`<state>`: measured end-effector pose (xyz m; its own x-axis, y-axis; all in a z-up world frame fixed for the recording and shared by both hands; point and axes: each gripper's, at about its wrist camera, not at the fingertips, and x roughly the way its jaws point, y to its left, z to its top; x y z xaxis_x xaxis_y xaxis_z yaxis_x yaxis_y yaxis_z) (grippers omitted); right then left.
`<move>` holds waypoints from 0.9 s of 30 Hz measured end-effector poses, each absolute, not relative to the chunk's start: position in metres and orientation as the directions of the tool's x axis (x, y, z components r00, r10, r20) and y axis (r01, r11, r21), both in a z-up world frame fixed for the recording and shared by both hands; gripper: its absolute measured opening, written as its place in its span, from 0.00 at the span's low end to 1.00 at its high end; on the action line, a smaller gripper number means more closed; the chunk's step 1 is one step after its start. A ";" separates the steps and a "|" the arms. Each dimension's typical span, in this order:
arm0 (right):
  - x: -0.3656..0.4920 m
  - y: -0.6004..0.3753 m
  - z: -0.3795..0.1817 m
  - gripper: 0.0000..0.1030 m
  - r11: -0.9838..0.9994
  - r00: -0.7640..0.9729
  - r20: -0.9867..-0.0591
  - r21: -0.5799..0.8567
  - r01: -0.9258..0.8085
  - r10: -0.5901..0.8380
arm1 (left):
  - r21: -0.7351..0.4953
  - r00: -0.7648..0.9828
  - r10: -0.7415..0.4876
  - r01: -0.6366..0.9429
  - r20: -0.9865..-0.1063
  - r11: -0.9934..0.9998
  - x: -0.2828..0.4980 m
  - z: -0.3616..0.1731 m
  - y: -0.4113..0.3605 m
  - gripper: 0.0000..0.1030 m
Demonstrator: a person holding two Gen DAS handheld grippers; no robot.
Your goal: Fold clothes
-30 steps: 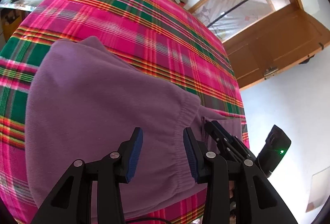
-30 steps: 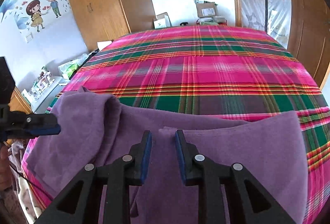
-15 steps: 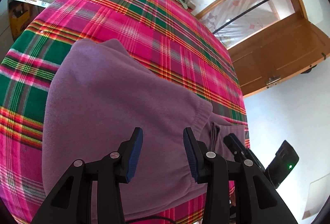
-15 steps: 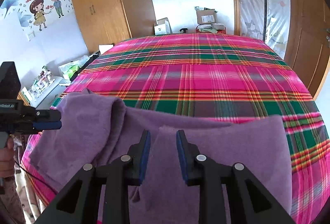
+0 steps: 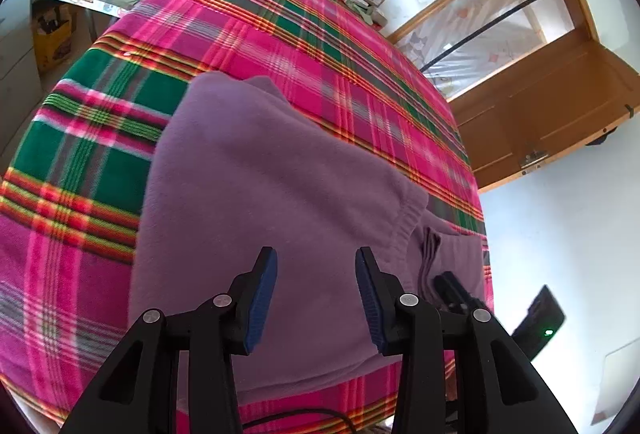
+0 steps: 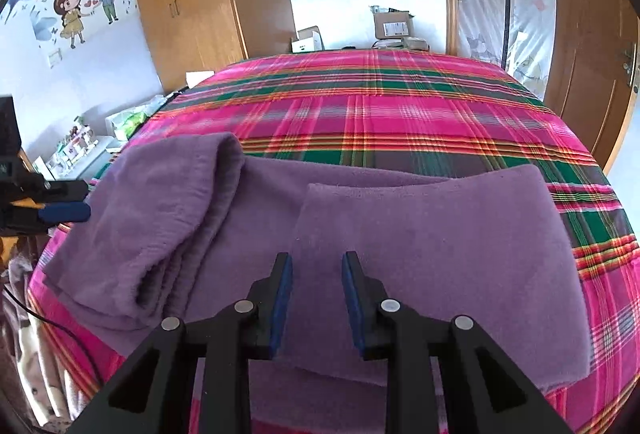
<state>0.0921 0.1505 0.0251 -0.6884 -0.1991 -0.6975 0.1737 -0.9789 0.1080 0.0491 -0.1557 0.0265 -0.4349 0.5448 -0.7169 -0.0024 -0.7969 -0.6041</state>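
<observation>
Now both grippers tilt down w/ jaws apart over purple garment.

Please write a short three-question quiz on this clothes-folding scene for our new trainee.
1. True or false: the left gripper is clamped on the purple garment.
2. What does the garment lie on? A) a wooden floor B) a plaid blanket C) a glass desk
3. Fill in: seen from the right gripper, the garment's right part is folded flat, while its left part is ____.

Key: 1 false, both grippers hover open above the cloth; 2 B; 3 bunched in loose layered folds.
</observation>
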 end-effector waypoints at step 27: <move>0.117 0.063 0.052 0.26 -0.924 -0.702 -0.632 0.060 0.379 -0.329 | -0.576 -0.453 0.518 -0.014 -0.725 -0.818 0.112 -0.003 -0.214 0.41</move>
